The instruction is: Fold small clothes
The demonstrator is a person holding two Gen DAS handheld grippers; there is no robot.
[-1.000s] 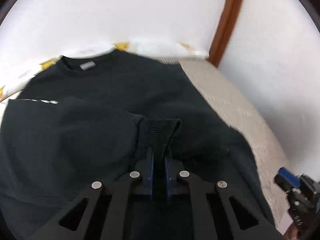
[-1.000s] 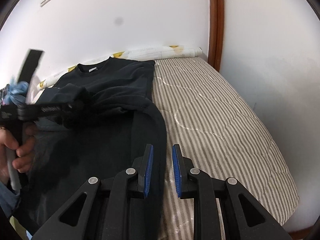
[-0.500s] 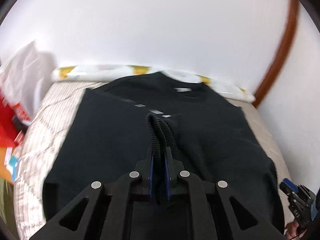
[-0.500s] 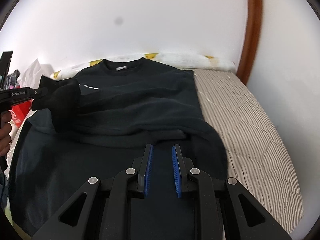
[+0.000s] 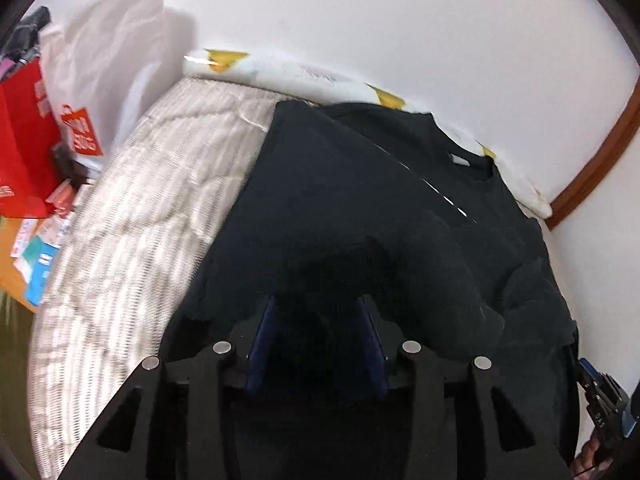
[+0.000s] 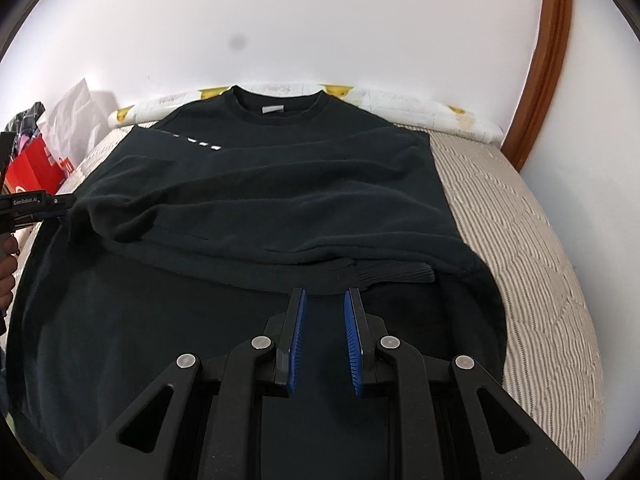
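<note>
**Left jaws letting go of the sleeve over the black sweatshirt**

The black sweatshirt (image 6: 280,184) lies flat on the striped mattress (image 6: 532,240), its collar (image 6: 276,110) toward the wall and the rolled white bedding (image 6: 420,110). Both sleeves are folded across the body; the ribbed cuff (image 6: 394,274) of one rests just ahead of the right gripper (image 6: 324,334).

It looks like thick, soft knit cloth, rather heavy for clothing, not slippery and not fragile. It will sag and wrinkle when lifted and will not keep a shape by itself. I judge the best places to hold are firm edges: the ribbed cuff, the hem, or a shoulder seam, because these are dense and do not slide out. For the next fold, taking the hem at two corners would keep the cloth straight.

The left gripper (image 5: 316,340) points steeply down over the left part of the sweatshirt, above the folded sleeve. Its jaws are opening; dark cloth lies between the blue pads (image 5: 260,344), but the pads seem no longer to press it. From the right wrist view this gripper sits at the left edge of the garment, with the person's hand (image 6: 6,276) behind it.

The right gripper also points down, over the lower middle of the sweatshirt. Its fingers stand slightly apart and hold nothing
</note>
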